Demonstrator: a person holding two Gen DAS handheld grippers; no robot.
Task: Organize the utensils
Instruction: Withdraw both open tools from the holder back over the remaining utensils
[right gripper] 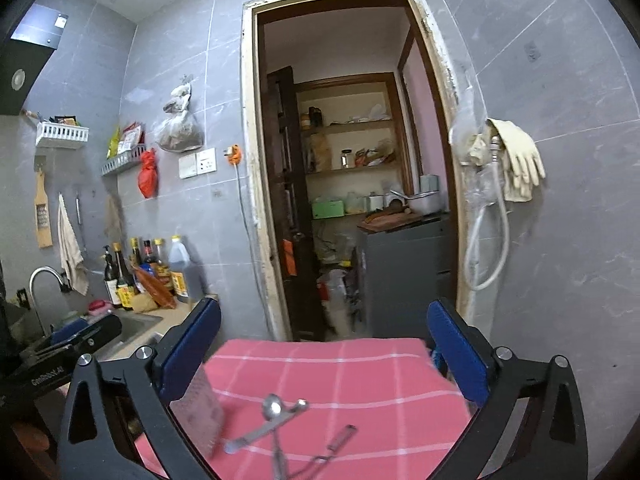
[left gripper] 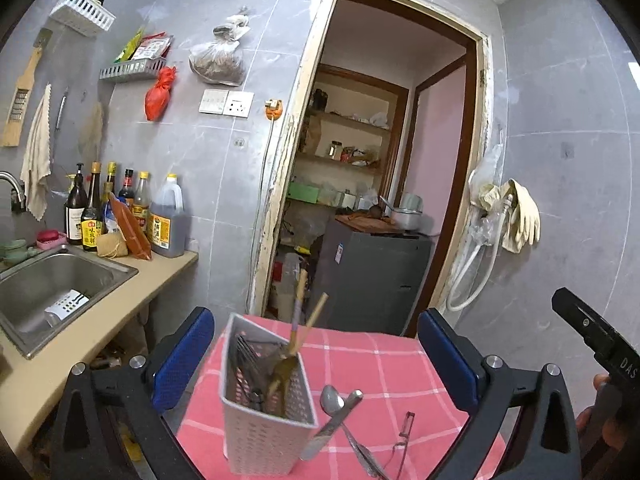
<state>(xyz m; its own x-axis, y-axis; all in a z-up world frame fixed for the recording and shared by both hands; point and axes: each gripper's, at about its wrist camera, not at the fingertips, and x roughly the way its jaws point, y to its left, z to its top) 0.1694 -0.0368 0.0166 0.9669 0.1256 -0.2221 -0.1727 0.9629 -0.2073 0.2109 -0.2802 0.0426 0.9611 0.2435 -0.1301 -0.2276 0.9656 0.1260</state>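
Observation:
A white perforated utensil holder [left gripper: 264,408] stands on a pink checked cloth [left gripper: 392,364]. It holds wooden-handled utensils [left gripper: 304,320] and dark wire ones. To its right on the cloth lie a metal spoon [left gripper: 334,398], a steel handle [left gripper: 332,428] crossing it, and a peeler [left gripper: 404,436]. My left gripper [left gripper: 317,314] is open, its blue pads either side of the holder and apart from it. My right gripper [right gripper: 324,304] is also open with nothing between its jaws. Below it I see the blurred holder [right gripper: 200,416], the spoon [right gripper: 274,406] and the peeler [right gripper: 332,446].
A steel sink [left gripper: 100,264] sits in the counter at left, with sauce bottles [left gripper: 120,208] behind it. Ahead is a doorway with a grey cabinet [left gripper: 372,280] and shelves. A hose and rubber gloves [left gripper: 516,216] hang on the right wall.

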